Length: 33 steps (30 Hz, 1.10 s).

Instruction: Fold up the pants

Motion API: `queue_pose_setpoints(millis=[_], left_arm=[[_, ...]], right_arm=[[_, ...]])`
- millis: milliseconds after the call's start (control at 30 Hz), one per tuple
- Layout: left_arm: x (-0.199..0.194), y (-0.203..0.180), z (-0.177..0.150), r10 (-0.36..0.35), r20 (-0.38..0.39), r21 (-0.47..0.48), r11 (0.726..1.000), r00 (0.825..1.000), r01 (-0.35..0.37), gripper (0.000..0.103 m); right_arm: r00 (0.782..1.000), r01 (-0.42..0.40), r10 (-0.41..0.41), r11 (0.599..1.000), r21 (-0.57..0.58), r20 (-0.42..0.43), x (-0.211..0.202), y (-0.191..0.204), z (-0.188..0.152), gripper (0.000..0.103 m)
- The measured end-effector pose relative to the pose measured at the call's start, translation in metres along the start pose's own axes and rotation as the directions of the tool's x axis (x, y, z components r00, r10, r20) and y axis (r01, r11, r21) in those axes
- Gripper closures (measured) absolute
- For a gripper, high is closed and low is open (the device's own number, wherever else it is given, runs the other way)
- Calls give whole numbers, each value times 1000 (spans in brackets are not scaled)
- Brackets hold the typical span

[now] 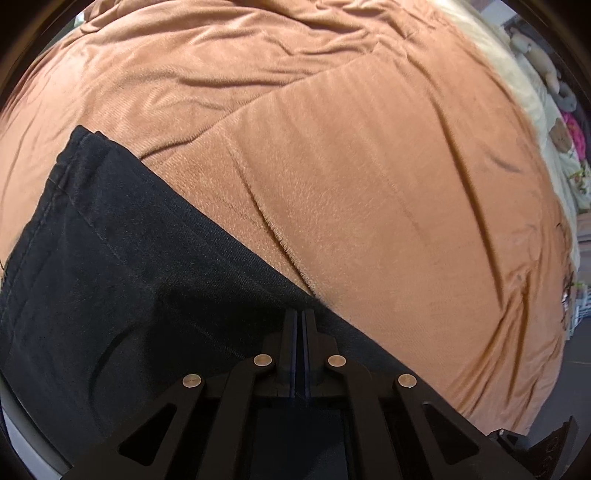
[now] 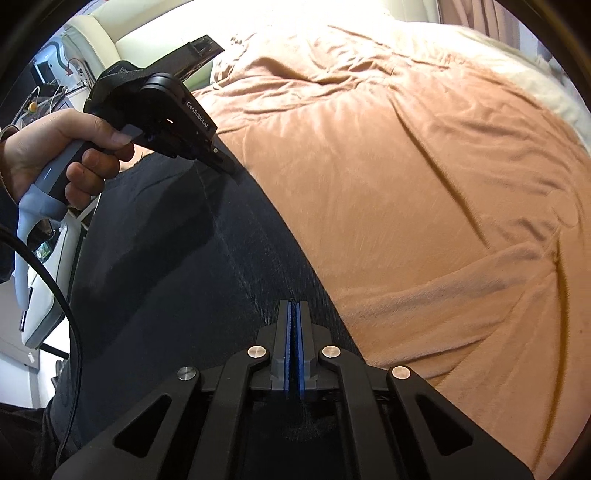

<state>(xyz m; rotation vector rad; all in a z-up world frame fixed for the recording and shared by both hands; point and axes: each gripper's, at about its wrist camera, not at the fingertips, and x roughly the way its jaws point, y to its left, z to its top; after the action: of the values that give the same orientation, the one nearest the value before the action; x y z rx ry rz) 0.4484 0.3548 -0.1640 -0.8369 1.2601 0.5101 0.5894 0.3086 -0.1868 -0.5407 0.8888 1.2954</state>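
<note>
Black pants (image 1: 110, 277) lie stretched over a brown blanket (image 1: 369, 184) on a bed. Their hemmed end shows at the upper left of the left wrist view. My left gripper (image 1: 299, 314) is shut on the pants' edge where the cloth meets the blanket. In the right wrist view the pants (image 2: 177, 277) run from bottom centre to upper left. My right gripper (image 2: 294, 303) is shut on the same edge. The left gripper (image 2: 236, 173) also shows there, held by a hand, pinching the edge farther along.
The brown blanket (image 2: 406, 203) is creased and covers most of the bed. Cream bedding (image 1: 517, 74) and soft toys (image 1: 554, 74) lie at the far right. A white headboard (image 2: 103, 33), a cable (image 2: 62, 295) and white furniture (image 2: 44, 302) are at the left.
</note>
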Motion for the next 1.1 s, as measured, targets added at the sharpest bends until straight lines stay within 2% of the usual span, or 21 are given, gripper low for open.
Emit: queue_pose_setpoints(millis=[267, 367, 467, 533, 567, 633, 700, 767, 833, 900, 1100], left_arm=[[-10, 4, 9, -64, 28, 0, 998, 998, 64, 102], [4, 5, 9, -60, 12, -16, 998, 998, 61, 102], [19, 9, 13, -67, -6, -20, 998, 998, 67, 101], [14, 12, 11, -84, 3, -11, 996, 996, 84, 98], [10, 13, 11, -94, 3, 5, 996, 996, 94, 96], [4, 14, 10, -98, 10, 31, 995, 995, 98, 84], [-9, 20, 6, -102, 34, 49, 994, 994, 100, 63], [-22, 29, 1, -126, 53, 65, 990, 991, 123, 58], [-31, 41, -5, -182, 63, 80, 981, 981, 176, 53], [-40, 51, -11, -202, 66, 99, 976, 977, 195, 49], [-65, 78, -30, -236, 101, 151, 964, 967, 219, 49]], right_arm=[[998, 56, -57, 998, 36, 22, -10, -6, 0, 103], [997, 72, -72, 996, 45, 5, -2, -6, -1, 103], [994, 105, -101, 991, 78, -52, 20, -10, -4, 103], [991, 125, -120, 988, 94, -58, 24, -10, -6, 98], [991, 125, -120, 987, 104, -54, 23, -10, -6, 98], [992, 128, -123, 984, 127, -41, 17, -9, -8, 92], [989, 148, -144, 978, 146, -34, 7, -11, -10, 83], [988, 155, -154, 973, 170, -16, -4, -12, -10, 71], [987, 157, -162, 968, 195, 11, -18, -8, -16, 59], [983, 168, -179, 964, 205, 36, -32, -2, -24, 58], [967, 232, -249, 948, 217, 55, -69, 17, -48, 58]])
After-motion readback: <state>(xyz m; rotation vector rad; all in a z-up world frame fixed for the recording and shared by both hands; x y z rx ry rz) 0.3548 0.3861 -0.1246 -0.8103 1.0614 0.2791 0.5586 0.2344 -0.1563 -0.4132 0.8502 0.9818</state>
